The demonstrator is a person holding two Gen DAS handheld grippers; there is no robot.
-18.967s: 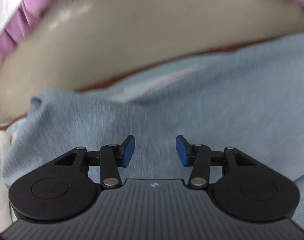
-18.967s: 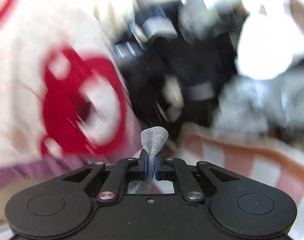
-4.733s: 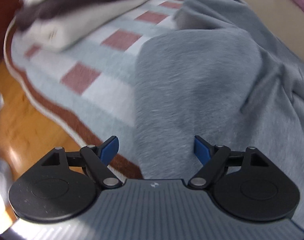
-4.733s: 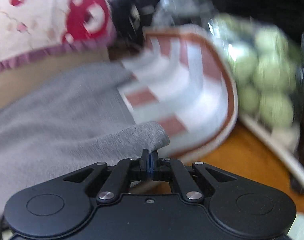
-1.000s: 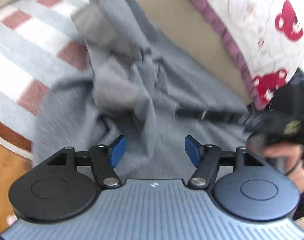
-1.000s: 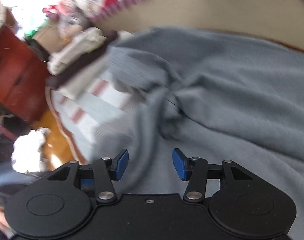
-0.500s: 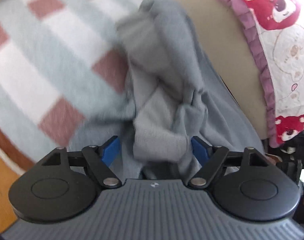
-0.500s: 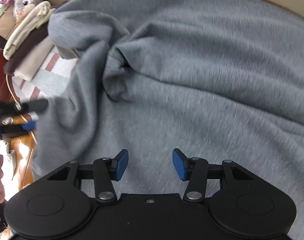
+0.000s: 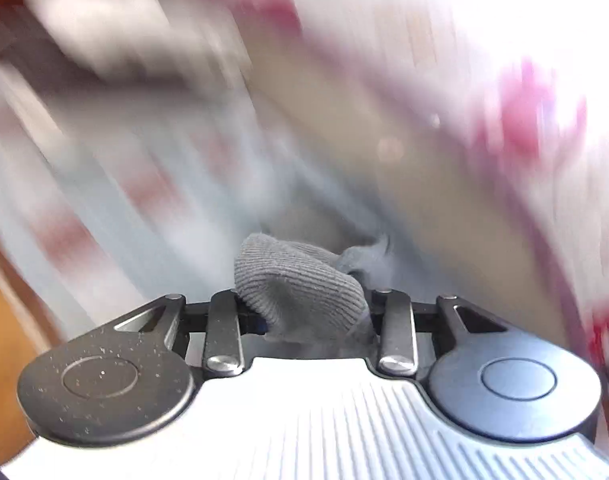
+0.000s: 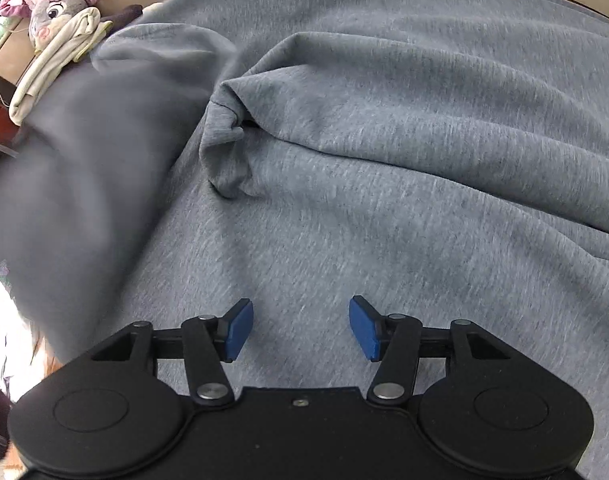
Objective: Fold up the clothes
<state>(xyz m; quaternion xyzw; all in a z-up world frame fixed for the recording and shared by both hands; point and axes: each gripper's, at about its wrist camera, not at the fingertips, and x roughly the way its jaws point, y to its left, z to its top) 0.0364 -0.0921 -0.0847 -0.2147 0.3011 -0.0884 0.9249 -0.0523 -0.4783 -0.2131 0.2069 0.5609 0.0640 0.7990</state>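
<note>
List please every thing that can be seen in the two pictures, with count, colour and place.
grey knit garment: one, grey, spread under the right gripper, ribbed end in the left gripper.
pale folded cloth: one, cream, upper left.
plush toy: one, grey and pink, top left.
checked blanket: one, pale blue and red, blurred.
left gripper: one, black, jaws closing on the ribbed end.
right gripper: one, black with blue pads, jaws opening, nothing between them.

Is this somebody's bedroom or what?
Probably a bedroom or living room at home. A grey plush bunny toy sits beside a stack of folded cream clothes, and a big grey sweatshirt lies spread out for folding.
</note>
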